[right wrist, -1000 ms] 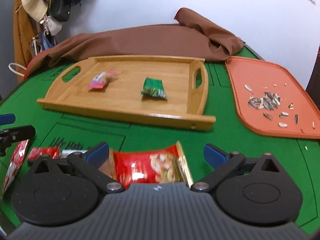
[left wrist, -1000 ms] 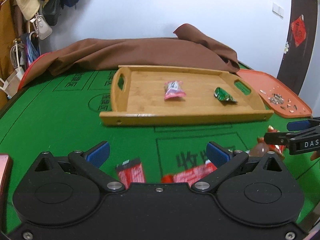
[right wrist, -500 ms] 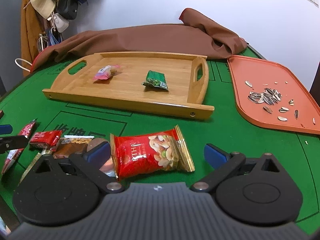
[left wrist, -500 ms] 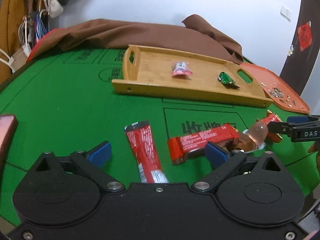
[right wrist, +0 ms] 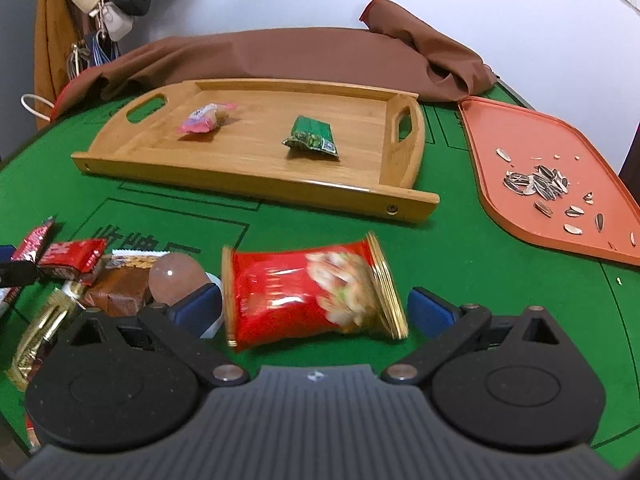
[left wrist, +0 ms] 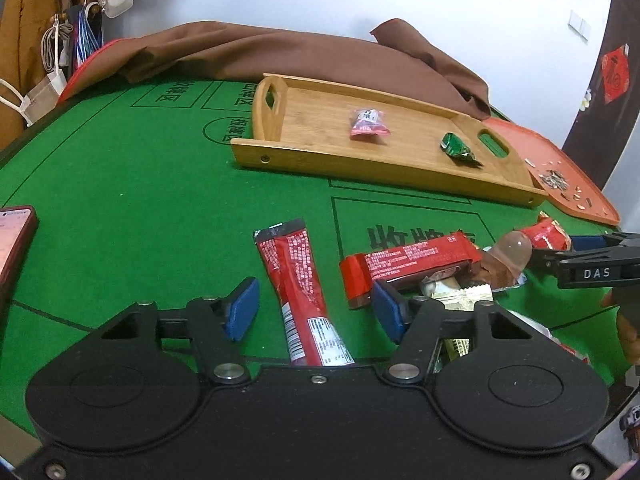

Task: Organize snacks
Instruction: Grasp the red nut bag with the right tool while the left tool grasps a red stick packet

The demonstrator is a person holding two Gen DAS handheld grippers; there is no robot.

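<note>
green felt covers the table (left wrist: 120, 184), with a brown cloth (left wrist: 280, 52) bunched along its far edge. on it a wooden tray (left wrist: 320, 156) holds a pink candy packet (left wrist: 368, 122) and a green packet (left wrist: 458, 149), well apart; an orange tray (right wrist: 520, 152) beside it carries sunflower seeds (right wrist: 538, 184). the left hand-held gripper (left wrist: 316, 308) has just been closing, its blue pads on either side of a long red stick packet (left wrist: 298, 280) lying on the felt, not yet touching it. a red bar (left wrist: 408, 264) and a jelly cup (left wrist: 514, 252) lie just to its right. the right hand-held gripper (right wrist: 316, 308) is open around a red nut bag (right wrist: 312, 292), its left pad close against the bag's edge, the right pad apart.
</note>
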